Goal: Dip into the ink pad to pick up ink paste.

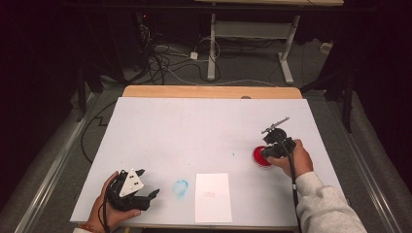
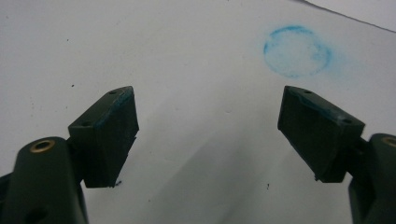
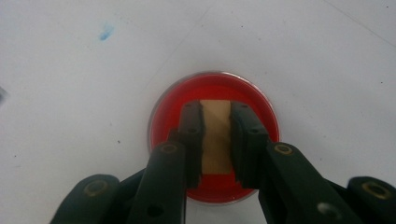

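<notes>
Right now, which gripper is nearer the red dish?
Right. The right gripper holds a tan block directly over the red dish; the left gripper rests far across the table, open.

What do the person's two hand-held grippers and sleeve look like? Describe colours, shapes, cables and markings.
Both grippers are black with two blocky jaws and brass-coloured rivets. The left gripper carries a white-grey three-cornered plate dotted with small holes; its pads show blue smears. A black cable trails from the right gripper over a light grey sleeve.
</notes>
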Available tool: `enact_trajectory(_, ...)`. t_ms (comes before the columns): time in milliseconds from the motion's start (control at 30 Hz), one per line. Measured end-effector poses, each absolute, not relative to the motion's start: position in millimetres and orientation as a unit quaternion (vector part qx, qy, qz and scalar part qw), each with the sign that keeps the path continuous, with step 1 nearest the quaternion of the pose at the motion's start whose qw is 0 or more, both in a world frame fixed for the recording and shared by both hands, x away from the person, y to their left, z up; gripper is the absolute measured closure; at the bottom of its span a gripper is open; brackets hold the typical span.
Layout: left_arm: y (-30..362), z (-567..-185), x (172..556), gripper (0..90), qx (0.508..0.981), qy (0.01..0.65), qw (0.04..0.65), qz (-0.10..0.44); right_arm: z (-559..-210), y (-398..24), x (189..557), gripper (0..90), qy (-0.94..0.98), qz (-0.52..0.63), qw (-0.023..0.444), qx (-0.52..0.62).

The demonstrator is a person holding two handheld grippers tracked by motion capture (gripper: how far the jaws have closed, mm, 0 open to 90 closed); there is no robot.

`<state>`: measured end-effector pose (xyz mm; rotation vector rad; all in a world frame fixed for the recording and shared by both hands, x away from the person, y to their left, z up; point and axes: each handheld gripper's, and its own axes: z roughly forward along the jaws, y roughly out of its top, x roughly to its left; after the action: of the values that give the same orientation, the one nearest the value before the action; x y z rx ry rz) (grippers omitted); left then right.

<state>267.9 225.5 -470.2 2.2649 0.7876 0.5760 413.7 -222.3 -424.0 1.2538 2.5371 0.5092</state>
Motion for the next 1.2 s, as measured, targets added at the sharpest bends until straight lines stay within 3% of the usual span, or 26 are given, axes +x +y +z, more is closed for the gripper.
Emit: enact_trajectory(1200, 225.9, -470.4, 267.8, 19.7, 0.867, 0.299, 0.333, 0.219, -430.9, -222.4, 414.3, 76.6, 0.877, 0.175, 0.132, 0.427)
